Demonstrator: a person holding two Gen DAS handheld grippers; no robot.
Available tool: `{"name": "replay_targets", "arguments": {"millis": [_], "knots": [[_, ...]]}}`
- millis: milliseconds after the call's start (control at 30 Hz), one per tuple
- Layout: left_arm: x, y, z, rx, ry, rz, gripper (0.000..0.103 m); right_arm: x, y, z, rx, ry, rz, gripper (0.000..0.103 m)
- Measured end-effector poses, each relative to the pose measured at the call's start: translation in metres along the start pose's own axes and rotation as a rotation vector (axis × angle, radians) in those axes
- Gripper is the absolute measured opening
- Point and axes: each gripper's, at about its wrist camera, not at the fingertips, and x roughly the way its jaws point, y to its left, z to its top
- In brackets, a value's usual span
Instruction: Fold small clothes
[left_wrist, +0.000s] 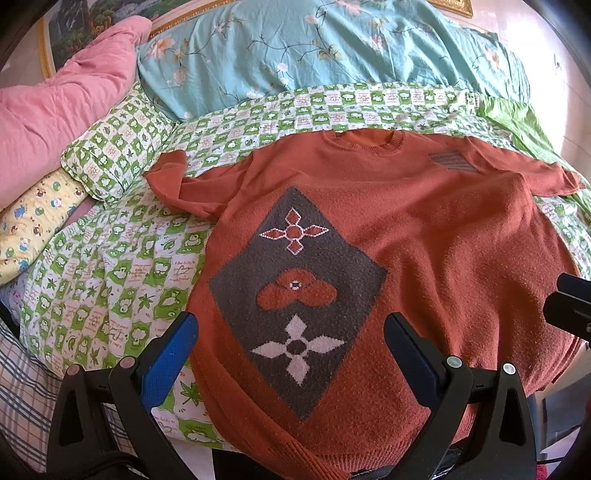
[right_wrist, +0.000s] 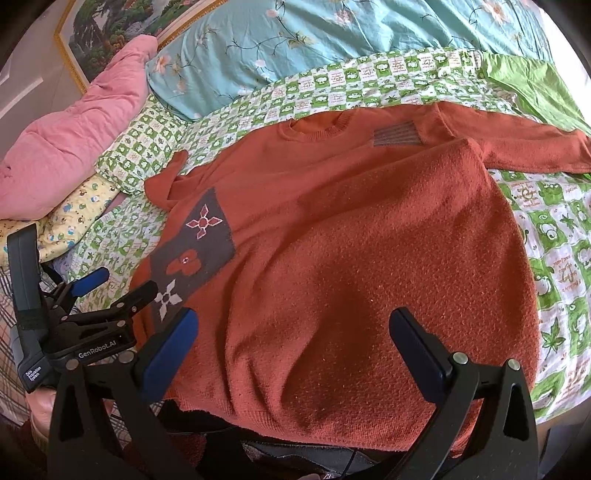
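An orange knit sweater (left_wrist: 424, 229) (right_wrist: 351, 229) lies flat and face up on the bed, collar away from me, both sleeves spread out. A grey diamond with flower motifs (left_wrist: 295, 291) (right_wrist: 192, 254) marks its left front. My left gripper (left_wrist: 291, 328) hovers open over the hem on the diamond side, nothing between its fingers. Over the hem's right half my right gripper (right_wrist: 293, 325) is open and empty too. The left gripper (right_wrist: 110, 288) also shows at the left of the right wrist view, and a piece of the right gripper (left_wrist: 569, 306) shows at the right edge of the left wrist view.
A green-and-white checked bedsheet (left_wrist: 110, 280) (right_wrist: 554, 236) covers the bed. A teal floral quilt (left_wrist: 314, 48) and a pink quilt (left_wrist: 59, 107) lie at the far side, with a checked pillow (left_wrist: 118, 147) and a yellow patterned pillow (left_wrist: 33, 221) at the left.
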Motion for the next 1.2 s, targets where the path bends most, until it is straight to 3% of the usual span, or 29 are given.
{"name": "replay_targets", "arguments": {"millis": [600,767,1200], "knots": [[0.010,-0.003,0.006,0.021,0.012,0.000,0.101,0.003,0.002,-0.001,0.007,0.006,0.014,0.103],[0.012,-0.002,0.006,0.010,0.004,-0.032,0.101,0.002,-0.001,0.000,0.019,-0.003,0.017,0.103],[0.026,-0.020,0.021,0.035,-0.035,-0.090,0.101,-0.006,-0.042,0.015,0.099,-0.048,0.006,0.102]]}}
